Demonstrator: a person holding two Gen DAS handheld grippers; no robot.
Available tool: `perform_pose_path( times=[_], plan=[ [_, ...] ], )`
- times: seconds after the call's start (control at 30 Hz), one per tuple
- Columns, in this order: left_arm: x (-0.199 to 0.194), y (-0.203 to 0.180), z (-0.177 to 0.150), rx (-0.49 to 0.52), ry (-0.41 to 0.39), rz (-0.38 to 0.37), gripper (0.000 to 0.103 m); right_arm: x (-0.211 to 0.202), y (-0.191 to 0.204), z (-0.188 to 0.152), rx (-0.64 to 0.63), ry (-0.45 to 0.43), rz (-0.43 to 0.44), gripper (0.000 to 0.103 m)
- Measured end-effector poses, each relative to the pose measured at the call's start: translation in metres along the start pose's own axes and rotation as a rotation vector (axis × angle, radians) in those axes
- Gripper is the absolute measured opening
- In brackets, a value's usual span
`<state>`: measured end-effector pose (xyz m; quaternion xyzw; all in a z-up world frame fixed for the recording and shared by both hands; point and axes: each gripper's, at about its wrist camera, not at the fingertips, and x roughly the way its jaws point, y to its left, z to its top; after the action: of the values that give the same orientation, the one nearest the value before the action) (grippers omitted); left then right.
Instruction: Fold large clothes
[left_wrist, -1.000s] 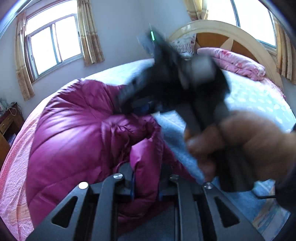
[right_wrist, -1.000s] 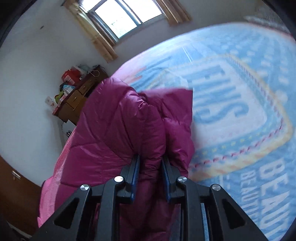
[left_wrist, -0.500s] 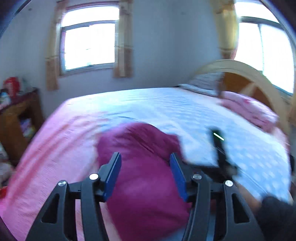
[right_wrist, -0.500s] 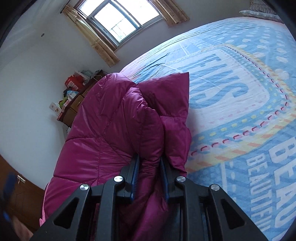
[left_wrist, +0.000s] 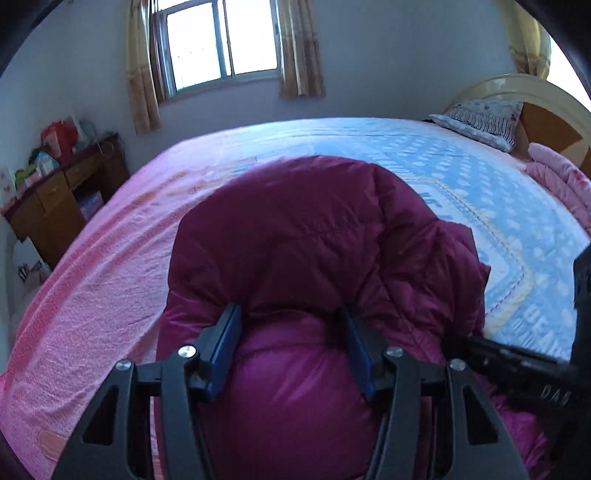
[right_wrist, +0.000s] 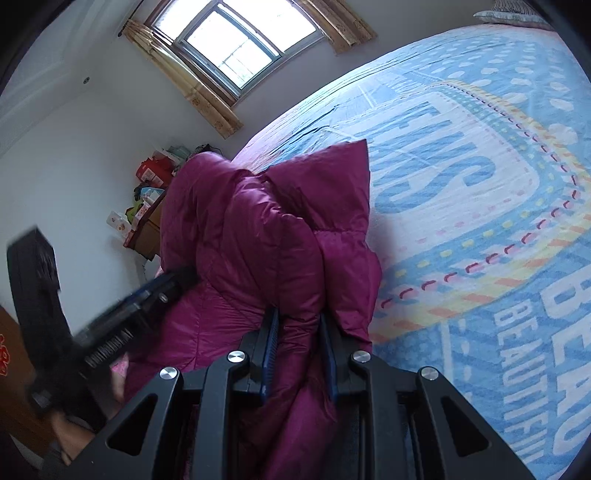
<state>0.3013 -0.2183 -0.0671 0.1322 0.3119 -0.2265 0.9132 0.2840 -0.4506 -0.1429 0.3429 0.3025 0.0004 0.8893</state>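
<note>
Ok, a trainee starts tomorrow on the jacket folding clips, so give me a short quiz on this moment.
1. True or false: the right tongs are clamped on the magenta puffer jacket.
2. The left tongs are: A) pinching fabric, B) open around a bulge of the jacket, C) off the bed.
3. What lies by the headboard?

Key: 1 true. 2 B. 3 a patterned pillow.

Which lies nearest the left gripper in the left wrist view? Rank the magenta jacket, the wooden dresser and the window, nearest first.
1. magenta jacket, bulging between the open jaws of the left gripper.
2. wooden dresser, left, beside the bed.
3. window, on the far wall, top centre.
</note>
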Motion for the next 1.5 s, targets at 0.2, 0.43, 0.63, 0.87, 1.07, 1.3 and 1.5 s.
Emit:
perform_pose_path(
  times=[0.2,0.43,0.63,0.87,1.07,1.3,1.5],
  plan=[
    [0.011,-0.017,-0.006,0.075,0.013,0.056,0.058,-0.006,-0.008,0.001,0.022,0.001,0.001,0.022],
    [0.016,-0.015,-0.003,0.069,0.035,0.04,0.058,-0.049,0.035,0.038,-0.081,-0.113,-0.055,0.022],
    [0.017,-0.018,-0.003,0.066,0.04,0.039,0.058,0.004,0.05,0.07,-0.19,0.007,-0.218,0.023],
    [0.022,-0.02,-0.002,0.068,0.049,0.039,0.058,0.046,0.001,0.056,-0.081,0.041,-0.147,0.022],
    [0.028,-0.025,-0.002,0.081,0.061,0.054,0.058,0.048,0.005,0.054,-0.094,0.04,-0.159,0.022],
    [0.03,-0.026,0.0,0.071,0.065,0.049,0.058,-0.008,-0.013,0.049,0.098,-0.063,-0.014,0.046],
    [0.031,-0.027,0.0,0.073,0.062,0.058,0.058,-0.045,-0.021,0.026,0.141,-0.075,0.044,0.081]
  ],
)
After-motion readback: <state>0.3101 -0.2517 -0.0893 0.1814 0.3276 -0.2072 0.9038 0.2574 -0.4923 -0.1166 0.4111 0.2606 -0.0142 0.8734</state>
